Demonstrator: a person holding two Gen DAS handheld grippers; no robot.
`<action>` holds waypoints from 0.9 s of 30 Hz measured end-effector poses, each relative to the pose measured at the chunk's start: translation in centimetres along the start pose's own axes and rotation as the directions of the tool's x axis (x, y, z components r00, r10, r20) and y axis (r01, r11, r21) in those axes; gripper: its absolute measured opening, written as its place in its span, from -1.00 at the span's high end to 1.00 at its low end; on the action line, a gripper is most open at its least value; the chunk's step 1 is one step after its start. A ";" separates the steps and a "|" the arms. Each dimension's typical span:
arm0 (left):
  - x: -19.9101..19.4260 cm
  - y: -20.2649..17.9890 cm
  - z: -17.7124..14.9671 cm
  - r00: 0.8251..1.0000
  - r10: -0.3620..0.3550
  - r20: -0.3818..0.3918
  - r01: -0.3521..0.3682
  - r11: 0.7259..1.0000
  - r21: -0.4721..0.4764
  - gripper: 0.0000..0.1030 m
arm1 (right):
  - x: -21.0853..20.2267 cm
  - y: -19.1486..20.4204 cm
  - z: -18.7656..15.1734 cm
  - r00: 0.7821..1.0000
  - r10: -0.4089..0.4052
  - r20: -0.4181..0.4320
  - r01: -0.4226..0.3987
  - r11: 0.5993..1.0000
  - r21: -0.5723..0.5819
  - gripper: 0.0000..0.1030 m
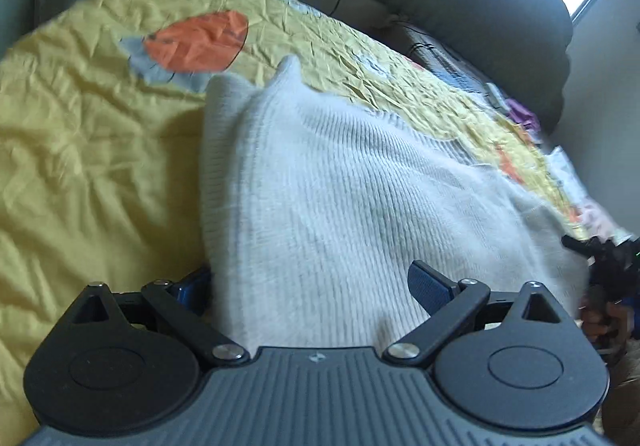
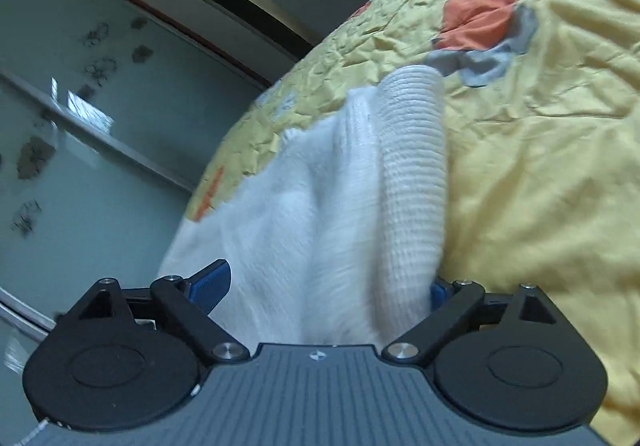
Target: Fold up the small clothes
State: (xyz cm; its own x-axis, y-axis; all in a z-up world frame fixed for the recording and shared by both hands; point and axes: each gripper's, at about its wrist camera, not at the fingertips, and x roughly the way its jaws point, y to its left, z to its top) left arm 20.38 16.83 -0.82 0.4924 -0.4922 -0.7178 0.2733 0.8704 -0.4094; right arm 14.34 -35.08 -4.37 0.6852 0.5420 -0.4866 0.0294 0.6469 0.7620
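A: What could go wrong here?
B: Both the left gripper [image 1: 308, 288] and right gripper [image 2: 326, 286] stand spread wide with the white knit garment [image 1: 320, 186] between the jaws, not pinched. A loose close would likely catch one layer and drag the fold askew.
A: Where does it lie?
B: On the yellow bedspread [image 1: 80, 126], its long axis running from lower centre toward upper centre, ribbed end [image 2: 416, 114] farthest away.

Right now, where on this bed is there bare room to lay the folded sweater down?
Bare yellow bedspread lies left of the white knit sweater, up to the orange patch. The far side by the grey headboard is crowded with small clutter.
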 end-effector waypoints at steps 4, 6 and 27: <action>-0.5 -1.2 -0.6 0.997 0.073 0.041 -0.074 0.997 0.032 0.09 | 1.7 1.0 0.8 0.989 -0.150 0.003 0.150 0.988 -0.048 0.37; -1.4 -1.9 -0.8 0.992 0.094 0.084 -0.098 0.994 0.041 0.25 | 1.3 0.8 0.7 0.990 -0.139 0.007 0.139 0.990 -0.038 0.39; -2.5 -9.7 -6.4 0.984 0.153 0.088 -0.163 0.979 0.120 0.42 | -10.2 -1.5 0.5 0.911 -0.410 0.049 0.413 0.903 -0.117 -0.11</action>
State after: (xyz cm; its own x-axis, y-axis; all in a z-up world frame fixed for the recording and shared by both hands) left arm 11.16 9.56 1.35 0.5992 -0.3507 -0.7197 0.2861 0.9334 -0.2166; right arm 7.64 -41.83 -0.33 0.6476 0.2022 -0.7346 0.2245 0.8707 0.4376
